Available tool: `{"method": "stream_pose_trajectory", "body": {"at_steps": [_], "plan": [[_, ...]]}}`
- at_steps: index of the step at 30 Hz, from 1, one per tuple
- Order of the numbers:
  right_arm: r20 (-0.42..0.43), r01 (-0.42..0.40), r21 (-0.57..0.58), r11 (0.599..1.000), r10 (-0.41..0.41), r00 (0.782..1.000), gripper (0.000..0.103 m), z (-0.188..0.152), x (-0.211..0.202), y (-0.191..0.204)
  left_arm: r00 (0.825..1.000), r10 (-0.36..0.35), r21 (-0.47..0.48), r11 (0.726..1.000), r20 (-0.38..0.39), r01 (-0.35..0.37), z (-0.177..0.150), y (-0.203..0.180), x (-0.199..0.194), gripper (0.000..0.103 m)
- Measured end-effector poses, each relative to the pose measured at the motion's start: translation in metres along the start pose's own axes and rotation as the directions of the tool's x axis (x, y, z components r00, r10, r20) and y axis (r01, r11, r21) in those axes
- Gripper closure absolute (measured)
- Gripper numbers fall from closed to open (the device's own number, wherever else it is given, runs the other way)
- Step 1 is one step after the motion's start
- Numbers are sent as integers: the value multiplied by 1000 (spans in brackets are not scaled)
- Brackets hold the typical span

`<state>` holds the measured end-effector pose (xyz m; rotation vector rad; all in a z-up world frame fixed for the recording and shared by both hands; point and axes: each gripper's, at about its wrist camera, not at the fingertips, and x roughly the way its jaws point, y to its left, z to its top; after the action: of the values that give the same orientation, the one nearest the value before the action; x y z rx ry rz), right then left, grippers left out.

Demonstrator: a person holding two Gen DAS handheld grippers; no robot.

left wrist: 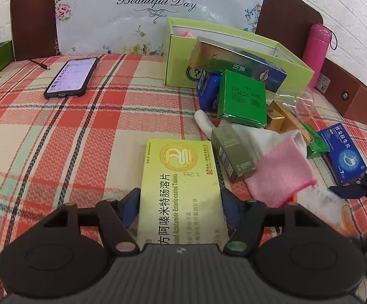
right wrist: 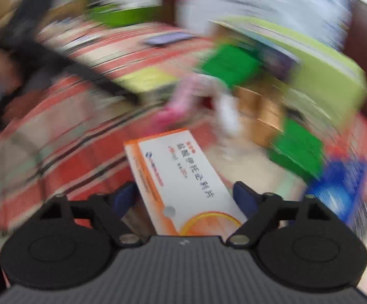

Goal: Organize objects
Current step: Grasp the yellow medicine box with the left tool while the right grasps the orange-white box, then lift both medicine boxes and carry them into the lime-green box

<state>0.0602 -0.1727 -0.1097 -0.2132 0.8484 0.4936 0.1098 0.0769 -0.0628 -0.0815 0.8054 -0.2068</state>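
My left gripper (left wrist: 179, 197) is shut on a flat yellow medicine box (left wrist: 181, 174), which lies lengthwise between its blue pads just over the plaid cloth (left wrist: 69, 139). In the right wrist view, my right gripper (right wrist: 183, 195) is shut on an orange and white medicine box (right wrist: 181, 177). That box stays sharp while everything behind it is smeared by motion. An open lime-green carton (left wrist: 234, 58) stands at the back right, and a long gold and blue box (left wrist: 236, 60) leans on its front wall.
A loose pile lies right of centre: a green box (left wrist: 243, 98), an olive box (left wrist: 231, 152), a blue box (left wrist: 343, 154) and a pink and white glove (left wrist: 279, 167). A phone (left wrist: 72, 77) lies at the back left. A pink bottle (left wrist: 316, 50) stands at the far right.
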Motion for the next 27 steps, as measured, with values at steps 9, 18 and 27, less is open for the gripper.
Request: {"method": "stream_pose_trajectory", "body": {"at_steps": [9, 18, 27], "plan": [[-37, -29, 119, 993, 34, 999, 16, -14, -34, 22, 1000, 16, 94, 995, -16, -14, -11, -25, -11, 32], [-36, 11, 106, 994, -7, 999, 34, -8, -17, 22, 999, 16, 98, 995, -40, -12, -9, -23, -5, 31], [53, -65, 173, 983, 56, 997, 36, 11, -54, 4, 996, -90, 44, 995, 15, 89, 13, -14, -37, 33]]}}
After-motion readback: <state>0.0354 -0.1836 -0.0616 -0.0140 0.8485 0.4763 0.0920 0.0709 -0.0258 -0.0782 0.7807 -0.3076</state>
